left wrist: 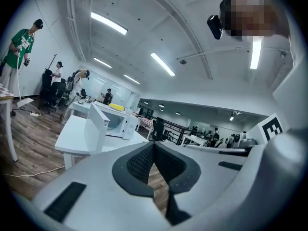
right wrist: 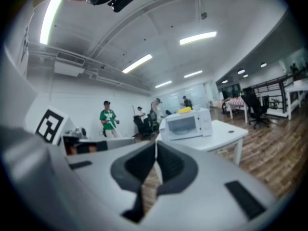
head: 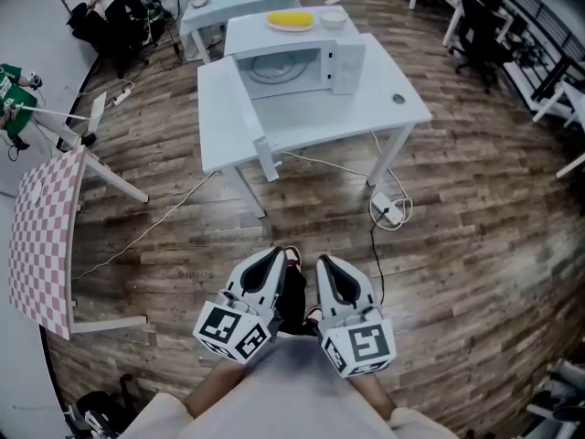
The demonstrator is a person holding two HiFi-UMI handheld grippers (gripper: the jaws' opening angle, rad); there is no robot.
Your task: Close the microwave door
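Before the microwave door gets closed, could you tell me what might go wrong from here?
A cable and power strip lie on the floor before the table; walking up could snag them. A plate and bowl sit on the microwave; shoving the open door hard might shake them. The left gripper and right gripper are both shut, so a push could slip off.

White table [head: 366,108]: microwave [head: 292,62] at rear, door [head: 256,122] open; small disc [head: 398,98] near right edge.
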